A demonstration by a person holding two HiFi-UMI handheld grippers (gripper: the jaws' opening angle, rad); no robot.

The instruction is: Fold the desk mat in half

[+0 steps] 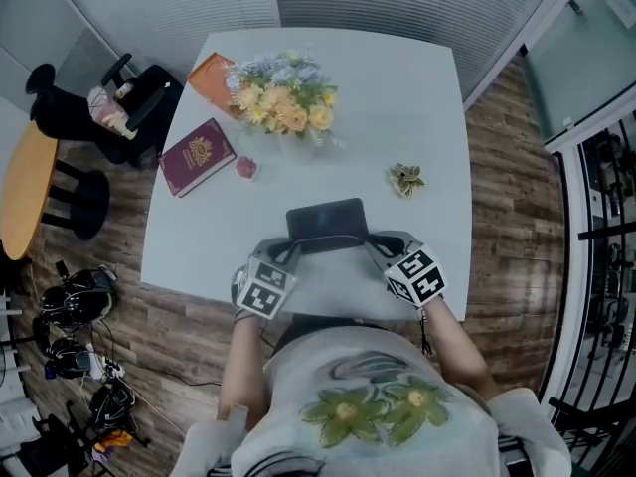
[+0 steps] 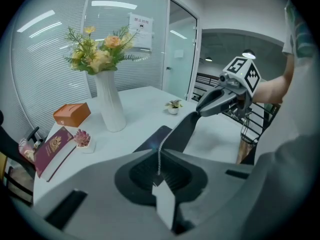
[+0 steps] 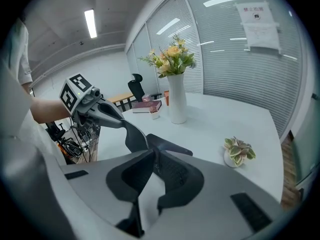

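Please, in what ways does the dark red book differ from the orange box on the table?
The dark red book carries a gold emblem on its cover; the orange box looks plain. The book lies nearer the person, the box farther back beside the flowers. Both rest flat on the white table, at its left side.

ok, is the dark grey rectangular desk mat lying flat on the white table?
No: the left gripper and right gripper hold near corners of the desk mat up off the table.

desk mat (image 1: 326, 222) on table (image 1: 417, 78) front edge | flowers (image 1: 286, 95) behind | book (image 1: 197, 156) left | plant (image 1: 405, 178) right
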